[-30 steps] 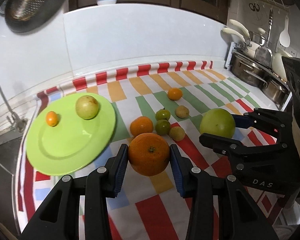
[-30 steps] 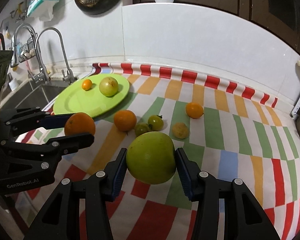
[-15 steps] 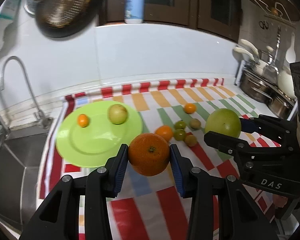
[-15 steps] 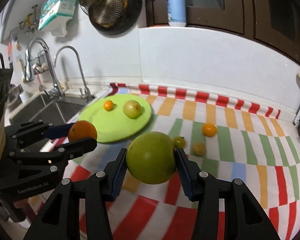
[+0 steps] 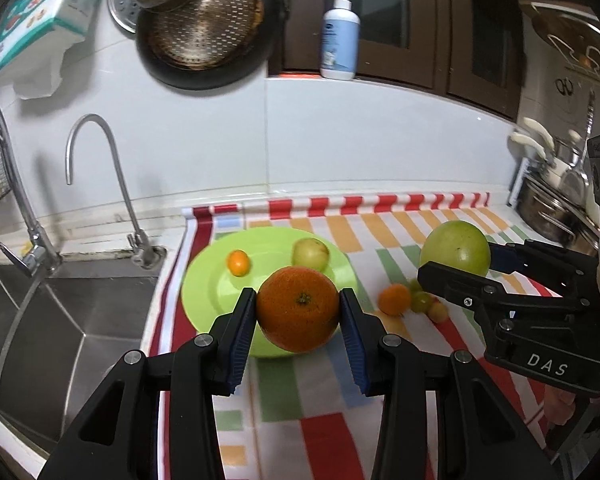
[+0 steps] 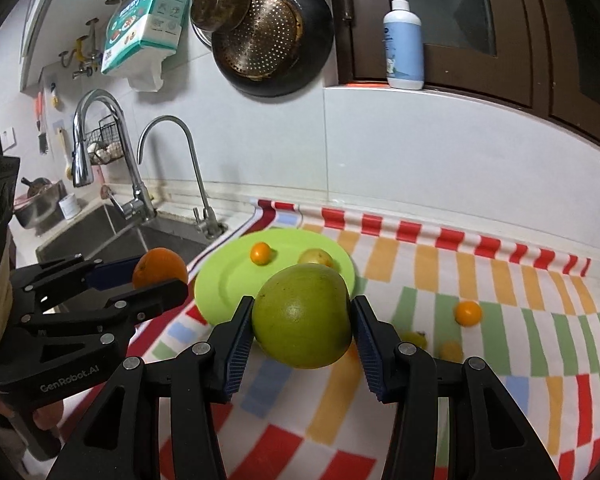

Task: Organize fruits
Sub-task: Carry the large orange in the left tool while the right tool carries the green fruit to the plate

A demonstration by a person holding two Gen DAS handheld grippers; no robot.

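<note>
You have the left tongs (image 5: 299, 316) clamped on the big orange (image 5: 298, 309), pads on its two sides w/ stem end facing cam, and the right tongs (image 6: 302, 330) clamped same way on the large green fruit (image 6: 303, 314); both fruits hang clear above the striped cloth on the table (image 6: 500, 280), prob. so they pass over the loose small fruits w/o knocking them. The green plate (image 5: 204, 280) by the sink (image 5: 60, 312) already carries a small orange (image 5: 238, 263) and a pale green fruit (image 5: 310, 253), so it reads as the collection spot, and you're pointed toward it. Approx. 3–4 small fruits are left on the cloth betw. the two tongs, e.g. the mandarin (image 5: 394, 299), likely because you took the biggest pieces first while plate centre is free.
</note>
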